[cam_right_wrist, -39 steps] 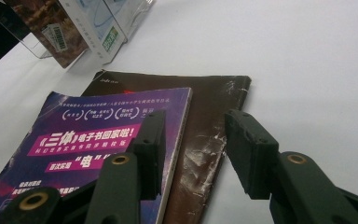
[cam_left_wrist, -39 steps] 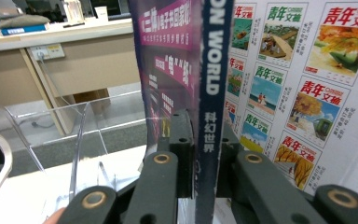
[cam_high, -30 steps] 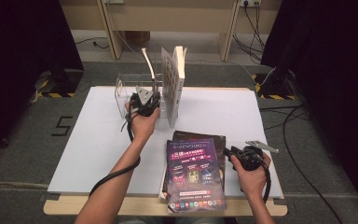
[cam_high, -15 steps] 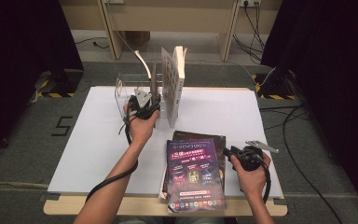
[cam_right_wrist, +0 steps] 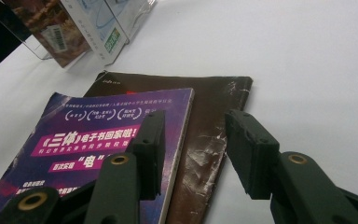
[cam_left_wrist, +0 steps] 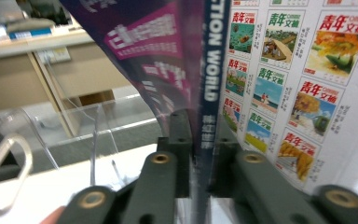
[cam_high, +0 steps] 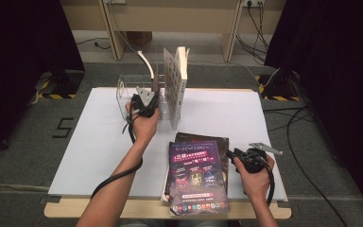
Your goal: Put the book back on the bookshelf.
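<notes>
In the left gripper view, the left gripper has its two dark, matte jaws pinched on the thin spine of a glossy magazine, having just been closing on it; the blue spine with white block letters runs straight up from between the pads and the purple, shiny cover bows away to the left. Just beside it on the right stands a thicker book, upright, its smooth white back printed with a grid of small coloured cover pictures. Both stand in a clear acrylic rack with rounded, curved dividers, at the far side of the flat white tabletop. In the high view the limp magazine curls over at the top beside the stiff book. Near the front edge the right gripper hovers with its jaws spread, gripping nothing, over a flat stack: a purple paperback with pink title bands lying on a dark brown book whose cover is scuffed and creased with pale cracks, its right-hand side left bare
</notes>
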A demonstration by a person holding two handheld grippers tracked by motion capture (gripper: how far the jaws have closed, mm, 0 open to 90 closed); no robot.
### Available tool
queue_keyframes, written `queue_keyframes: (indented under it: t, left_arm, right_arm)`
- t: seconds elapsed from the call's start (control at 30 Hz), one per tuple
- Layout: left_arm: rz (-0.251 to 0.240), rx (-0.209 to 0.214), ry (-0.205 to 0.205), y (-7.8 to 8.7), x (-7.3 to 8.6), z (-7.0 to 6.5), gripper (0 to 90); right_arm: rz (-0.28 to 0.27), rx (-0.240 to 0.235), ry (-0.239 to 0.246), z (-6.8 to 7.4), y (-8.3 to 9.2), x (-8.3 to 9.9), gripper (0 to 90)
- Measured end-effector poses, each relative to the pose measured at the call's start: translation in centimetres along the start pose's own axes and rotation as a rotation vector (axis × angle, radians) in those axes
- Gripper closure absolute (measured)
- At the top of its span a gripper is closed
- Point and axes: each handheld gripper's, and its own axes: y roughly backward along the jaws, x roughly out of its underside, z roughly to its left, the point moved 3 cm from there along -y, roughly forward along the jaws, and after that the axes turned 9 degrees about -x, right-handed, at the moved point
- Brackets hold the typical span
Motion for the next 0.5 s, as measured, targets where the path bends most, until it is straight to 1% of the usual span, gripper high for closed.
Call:
queue_keyframes:
  t: [0.07, 0.13, 0.2, 0.27, 0.33, 0.4, 0.43, 0.5]
  left_arm:
    - [-0.003, 0.001, -0.002, -0.2, -0.1, -0.1, 83.3]
    - [-0.006, -0.007, -0.036, -0.4, -0.2, -0.4, 83.3]
    - [-0.008, -0.004, -0.052, -0.4, -0.1, -0.7, 83.3]
    - [-0.012, 0.015, -0.041, -0.4, 0.3, -1.2, 83.2]
    - [-0.017, 0.012, -0.075, -0.3, 0.5, -1.5, 83.0]
    - [-0.017, 0.022, -0.054, -0.4, 0.8, -1.6, 81.2]
    - [-0.017, 0.021, -0.048, -0.4, 0.8, -1.5, 80.4]
    - [-0.013, 0.027, -0.034, -0.4, 0.7, -1.5, 78.9]
  right_arm:
    - [0.000, 0.001, 0.001, 0.0, 0.0, 0.0, 58.2]
    - [0.002, 0.000, -0.002, 0.0, 0.0, 0.0, 58.2]
    - [0.003, 0.000, 0.000, 0.1, 0.0, 0.1, 58.2]
    - [0.002, -0.001, 0.000, 0.1, 0.0, 0.1, 58.2]
    - [0.004, -0.002, -0.002, 0.0, -0.1, 0.1, 58.2]
    - [0.008, -0.003, -0.002, 0.0, -0.1, 0.1, 58.2]
    - [0.006, 0.003, 0.008, 0.0, -0.1, 0.1, 58.2]
    - [0.003, 0.000, 0.000, 0.1, 0.1, 0.0, 58.2]
